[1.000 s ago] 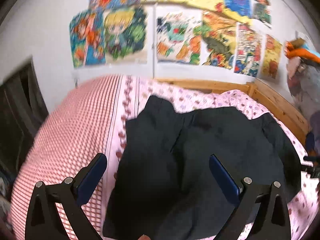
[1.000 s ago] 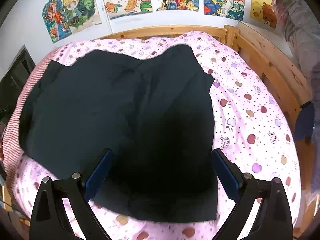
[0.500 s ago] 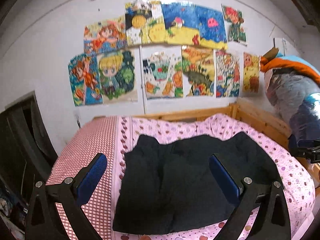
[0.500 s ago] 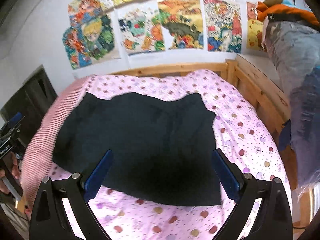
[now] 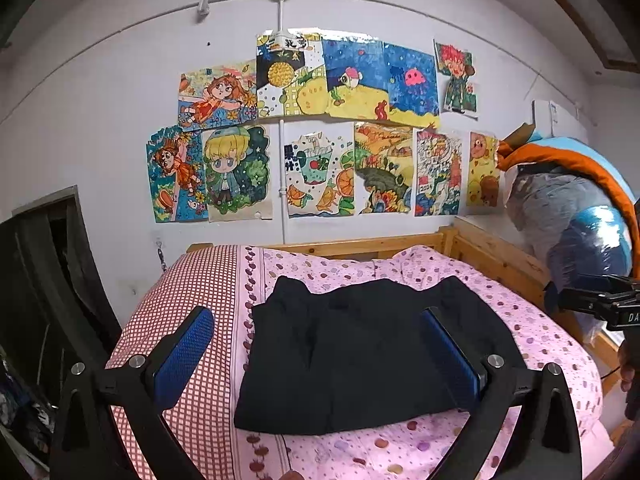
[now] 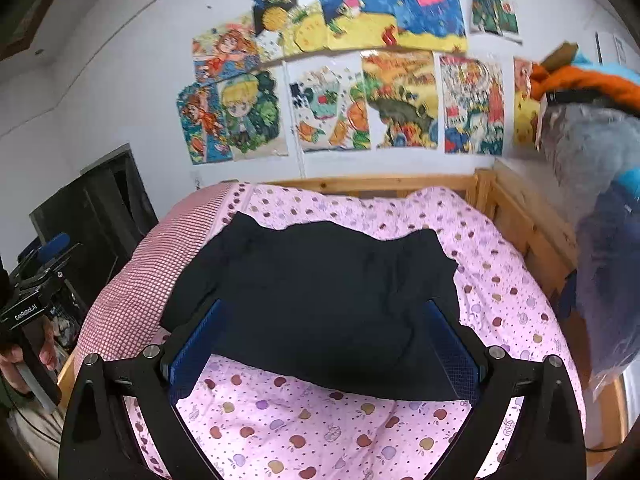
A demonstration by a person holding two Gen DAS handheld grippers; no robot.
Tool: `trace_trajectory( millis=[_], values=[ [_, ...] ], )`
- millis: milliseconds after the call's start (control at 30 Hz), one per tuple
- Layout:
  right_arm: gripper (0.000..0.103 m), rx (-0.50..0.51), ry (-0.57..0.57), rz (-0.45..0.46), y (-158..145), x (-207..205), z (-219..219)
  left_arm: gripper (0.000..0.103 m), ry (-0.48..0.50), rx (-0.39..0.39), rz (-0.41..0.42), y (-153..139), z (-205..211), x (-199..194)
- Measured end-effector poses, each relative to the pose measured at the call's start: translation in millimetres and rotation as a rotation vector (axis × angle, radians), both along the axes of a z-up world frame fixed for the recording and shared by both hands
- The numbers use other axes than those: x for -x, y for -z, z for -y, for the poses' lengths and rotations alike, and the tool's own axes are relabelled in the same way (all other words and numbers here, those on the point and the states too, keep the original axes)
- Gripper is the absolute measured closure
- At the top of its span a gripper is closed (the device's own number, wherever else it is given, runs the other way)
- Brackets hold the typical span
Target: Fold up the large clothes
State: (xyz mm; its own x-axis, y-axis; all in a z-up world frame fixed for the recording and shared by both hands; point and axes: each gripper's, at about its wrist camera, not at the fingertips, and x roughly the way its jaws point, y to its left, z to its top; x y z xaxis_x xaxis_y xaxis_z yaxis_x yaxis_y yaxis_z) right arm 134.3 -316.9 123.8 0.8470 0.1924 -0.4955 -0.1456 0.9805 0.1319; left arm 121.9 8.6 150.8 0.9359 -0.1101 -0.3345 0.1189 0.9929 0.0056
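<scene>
- A black garment (image 5: 360,352) lies spread on the pink fruit-print bedspread (image 6: 500,280), ahead of and below both grippers.
- Left gripper (image 5: 318,356) and right gripper (image 6: 324,352) hover wide open, holding nothing.
- The cloth looks soft, light and limp; its near-edge corners seem the best hold.
- Only the right view shows a hand (image 6: 24,360) on the left tool's handle.

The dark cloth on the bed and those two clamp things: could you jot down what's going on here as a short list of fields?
garment: black garment, spread on the bed, partly folded, some wrinkles
surface: pink fruit-print bedspread, in a wooden bed frame
left gripper: open, holding nothing, above the bed
right gripper: open, holding nothing, above the near edge of the garment
wall: colourful drawings
beside bed: bundled bedding in plastic, on the right
</scene>
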Motion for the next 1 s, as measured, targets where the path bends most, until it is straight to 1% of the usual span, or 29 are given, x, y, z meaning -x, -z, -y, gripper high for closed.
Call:
trace_trajectory(
  millis=[67, 133, 267, 300, 400, 567, 667, 800, 900, 1000],
  values=[
    [0.007, 0.012, -0.011, 0.039, -4.0, 14.1, -6.0, 0.0, -0.008, 0.006, 0.004, 0.1, -0.7, 10.4],
    [0.007, 0.022, -0.01, 0.086, -6.1, 30.0, -11.1, 0.0, -0.038, 0.001, -0.014, 2.4, 0.0, 18.0],
    [0.007, 0.025, 0.008, 0.159, -4.4, 57.5, -22.3, 0.0, -0.024, 0.071, -0.007, 9.9, -0.5, 33.0],
    [0.006, 0.025, 0.009, 0.175, -2.7, 64.1, -25.9, 0.0, -0.019, 0.077, -0.001, 12.0, 0.1, 36.9],
    [0.004, 0.027, 0.021, 0.226, 4.5, 82.0, -32.8, 0.0, -0.008, 0.061, 0.03, 18.1, 3.9, 47.6],
    [0.002, -0.068, 0.044, 0.304, 21.3, 107.6, -31.7, 0.0, 0.018, 0.035, 0.09, 31.6, 9.9, 74.5],
    [0.002, -0.047, 0.052, 0.325, 29.2, 117.7, -34.5, 0.0, 0.046, 0.009, 0.109, 41.5, 15.9, 91.3],
    [0.002, -0.021, 0.072, 0.363, 39.9, 130.6, -40.6, 0.0, 0.057, -0.035, 0.133, 52.1, 24.1, 111.5],
    [0.002, -0.01, 0.064, 0.356, 49.8, 135.6, -46.9, 0.0, 0.059, -0.038, 0.149, 57.3, 26.2, 124.0],
    [0.002, -0.002, 0.062, 0.352, 60.8, 140.4, -50.4, 0.0, 0.058, -0.021, 0.16, 61.8, 23.7, 130.7]
  ],
)
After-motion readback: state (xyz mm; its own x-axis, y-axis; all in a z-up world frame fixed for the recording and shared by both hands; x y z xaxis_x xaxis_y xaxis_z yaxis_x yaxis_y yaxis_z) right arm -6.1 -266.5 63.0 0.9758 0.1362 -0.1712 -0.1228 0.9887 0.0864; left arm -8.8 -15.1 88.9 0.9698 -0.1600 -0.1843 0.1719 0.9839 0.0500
